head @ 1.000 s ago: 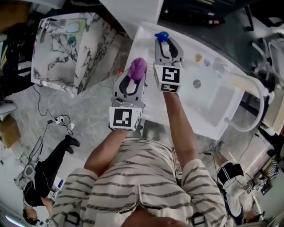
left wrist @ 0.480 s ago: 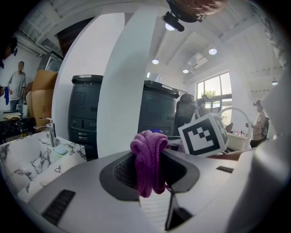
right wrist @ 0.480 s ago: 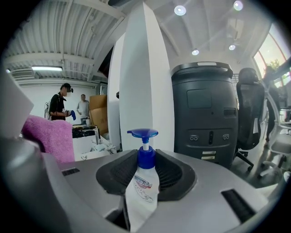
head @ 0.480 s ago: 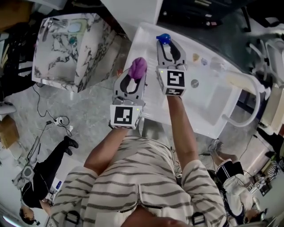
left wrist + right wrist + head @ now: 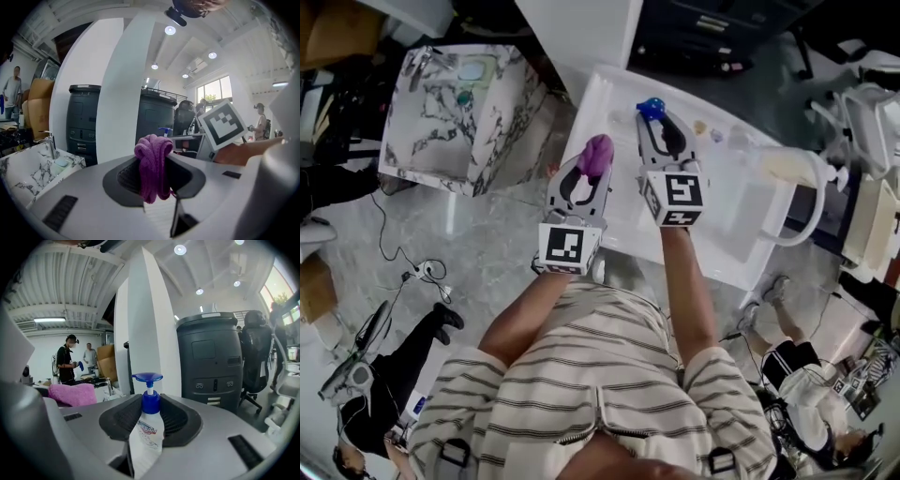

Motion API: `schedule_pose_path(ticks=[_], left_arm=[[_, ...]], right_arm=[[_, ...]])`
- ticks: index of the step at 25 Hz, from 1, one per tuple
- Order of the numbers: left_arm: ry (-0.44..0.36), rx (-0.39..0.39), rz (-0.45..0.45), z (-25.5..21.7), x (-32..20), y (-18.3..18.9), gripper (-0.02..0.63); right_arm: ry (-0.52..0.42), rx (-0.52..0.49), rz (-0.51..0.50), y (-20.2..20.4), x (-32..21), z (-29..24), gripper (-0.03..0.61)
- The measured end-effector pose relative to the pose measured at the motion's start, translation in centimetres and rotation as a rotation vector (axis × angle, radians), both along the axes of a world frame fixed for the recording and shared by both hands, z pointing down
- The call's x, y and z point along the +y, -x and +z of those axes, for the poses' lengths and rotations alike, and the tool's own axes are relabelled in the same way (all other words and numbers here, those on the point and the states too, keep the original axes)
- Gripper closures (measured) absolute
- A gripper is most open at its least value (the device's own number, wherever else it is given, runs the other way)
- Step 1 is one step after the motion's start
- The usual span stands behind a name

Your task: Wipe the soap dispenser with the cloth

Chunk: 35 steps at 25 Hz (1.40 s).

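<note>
My right gripper (image 5: 655, 127) is shut on the soap dispenser (image 5: 146, 436), a white bottle with a blue pump head (image 5: 650, 108), and holds it upright above the white sink counter (image 5: 614, 89). The bottle sits between the jaws in the right gripper view, its pump top standing above them. My left gripper (image 5: 594, 166) is shut on a bunched purple cloth (image 5: 153, 164), seen as a purple lump (image 5: 597, 153) at the fingertips in the head view. The cloth hangs just left of the dispenser, a short gap apart.
A white basin (image 5: 741, 202) with a curved white rail (image 5: 814, 206) lies right of the grippers. A marble-patterned sink unit (image 5: 455, 108) stands to the left. Dark cabinets (image 5: 213, 359) rise behind. People stand in the background (image 5: 69, 363) and one crouches on the floor (image 5: 380, 375).
Both grippers have risen with what they hold, the right one more. The dispenser has lifted off the counter, and the cloth stays beside it.
</note>
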<state>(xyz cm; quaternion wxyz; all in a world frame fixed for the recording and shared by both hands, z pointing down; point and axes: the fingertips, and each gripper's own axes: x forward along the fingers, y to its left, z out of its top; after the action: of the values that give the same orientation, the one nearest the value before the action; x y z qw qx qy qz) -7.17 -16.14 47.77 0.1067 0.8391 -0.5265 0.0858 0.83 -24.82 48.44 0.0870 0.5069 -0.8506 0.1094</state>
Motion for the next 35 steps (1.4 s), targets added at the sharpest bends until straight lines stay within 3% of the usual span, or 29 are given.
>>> schedule_pose_path(ticks=[12,26,35], left_arm=[[-0.042,0.006,0.118,-3.2,2.1,-1.3,0.492],[-0.071,-0.011,0.186,-4.2,3.0,-3.0,0.492],[-0.094,-0.044,0.267,-3.8,4.3,-6.0,0.492]], right_arm=[[-0.038,-0.018,-0.013,-0.1,5.6,-6.7,0.448],[-0.054,-0.018,-0.003,-0.2,8.1,-8.1,0.448],[-0.061,-0.011,-0.004,-0.4,8.3,-8.7,0.448]])
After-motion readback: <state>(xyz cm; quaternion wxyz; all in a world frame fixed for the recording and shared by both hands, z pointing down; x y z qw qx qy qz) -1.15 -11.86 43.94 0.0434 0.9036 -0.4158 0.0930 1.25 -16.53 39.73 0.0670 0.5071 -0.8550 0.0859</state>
